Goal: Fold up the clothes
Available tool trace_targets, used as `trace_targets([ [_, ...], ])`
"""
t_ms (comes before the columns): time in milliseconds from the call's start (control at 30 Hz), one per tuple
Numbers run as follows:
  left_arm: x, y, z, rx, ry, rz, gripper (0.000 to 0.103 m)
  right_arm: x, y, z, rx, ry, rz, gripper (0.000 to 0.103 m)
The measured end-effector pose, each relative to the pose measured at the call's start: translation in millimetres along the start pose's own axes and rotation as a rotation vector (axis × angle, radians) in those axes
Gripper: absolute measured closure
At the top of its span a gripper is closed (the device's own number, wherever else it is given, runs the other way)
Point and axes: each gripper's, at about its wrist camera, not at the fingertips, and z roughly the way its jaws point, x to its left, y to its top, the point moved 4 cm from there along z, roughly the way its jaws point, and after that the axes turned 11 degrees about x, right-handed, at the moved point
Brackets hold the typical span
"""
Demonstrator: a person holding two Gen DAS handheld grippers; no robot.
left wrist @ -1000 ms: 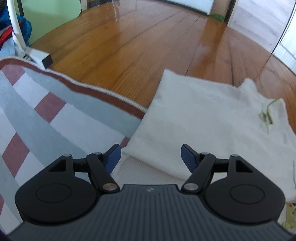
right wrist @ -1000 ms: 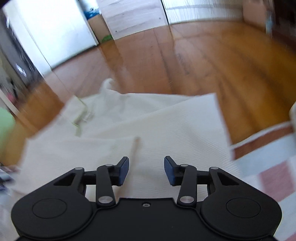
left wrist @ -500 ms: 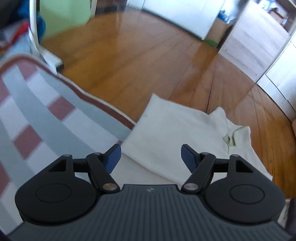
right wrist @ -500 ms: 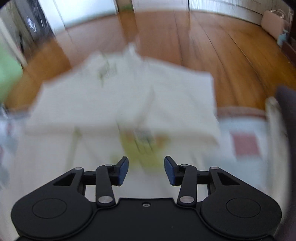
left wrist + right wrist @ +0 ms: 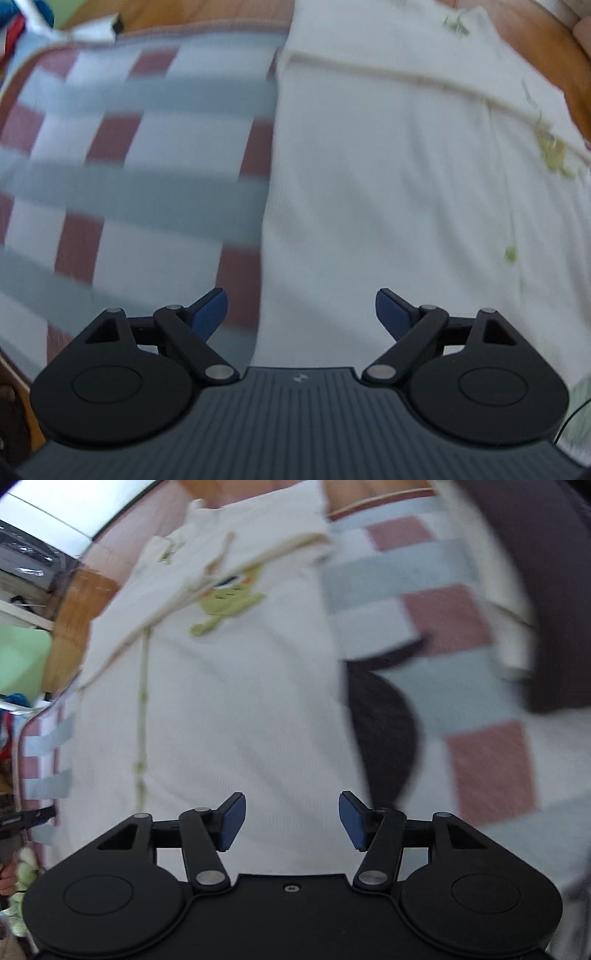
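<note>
A cream-white shirt [image 5: 388, 177] lies flat on a checked rug, with both sides folded in over its middle. It also shows in the right wrist view [image 5: 229, 701], with a green cartoon print [image 5: 225, 598] near its top. My left gripper [image 5: 301, 310] is open and empty above the shirt's left edge. My right gripper [image 5: 291, 821] is open and empty above the shirt's lower right part. Both views are blurred by motion.
The rug [image 5: 129, 155] has grey, white and dark red checks and also shows in the right wrist view [image 5: 480, 709]. A dark cloth [image 5: 384, 723] lies beside the shirt's right edge. A dark shape [image 5: 554, 590] fills the right side. Wooden floor [image 5: 535, 44] lies beyond the shirt.
Both grippers have pulled back towards the shirt's near end and tilted down. The floor has left the view and the rug and shirt fill it. Both stayed open.
</note>
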Motion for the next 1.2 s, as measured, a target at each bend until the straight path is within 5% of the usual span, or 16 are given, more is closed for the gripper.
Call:
trace_targets([
  [100,18,-17,10,0.055,-0.005,-0.047,0.016,-22,-14,-4,-0.005,-0.054,0.007,0.041],
  [167,20,-24,9,0.072,-0.106,-0.036,0.029,-35,-24,-4,-0.003,-0.054,0.025,0.041],
  [200,18,-27,7,0.077,-0.176,-0.02,0.036,-38,-27,-2,-0.004,-0.024,0.043,0.041],
  [333,9,-38,-4,0.033,-0.144,0.065,0.052,-50,-43,8,-0.005,0.094,0.117,0.041],
  [500,16,-41,-8,0.013,-0.22,0.019,0.063,-65,-61,20,-0.006,0.242,0.208,0.038],
  [533,15,-43,-10,0.006,-0.224,0.015,0.063,-68,-65,22,-0.006,0.272,0.227,0.051],
  [567,14,-44,-10,-0.007,-0.216,0.02,0.063,-66,-67,22,-0.016,0.295,0.22,0.087],
  [600,14,-45,-10,-0.022,-0.206,0.027,0.063,-58,-65,19,-0.039,0.308,0.175,0.098],
  [700,8,-43,-12,-0.112,-0.106,0.067,0.081,-34,-61,2,-0.132,0.323,0.043,0.098],
  [833,2,-35,-26,-0.181,-0.12,0.135,0.081,-15,-53,-28,-0.232,0.337,-0.062,0.098],
  [933,5,-35,-20,-0.098,-0.274,0.059,0.078,-7,-50,-35,-0.244,0.28,-0.113,0.098],
  [1067,13,-36,-16,-0.095,-0.092,0.063,0.073,-10,-48,-22,-0.213,0.249,-0.098,0.097],
  [1133,24,-37,-17,-0.067,-0.037,0.025,0.042,-15,-51,-10,-0.18,0.229,-0.086,0.097],
  [1200,33,-40,-17,0.01,-0.141,-0.017,0.04,-19,-55,0,-0.157,0.214,-0.085,0.097],
])
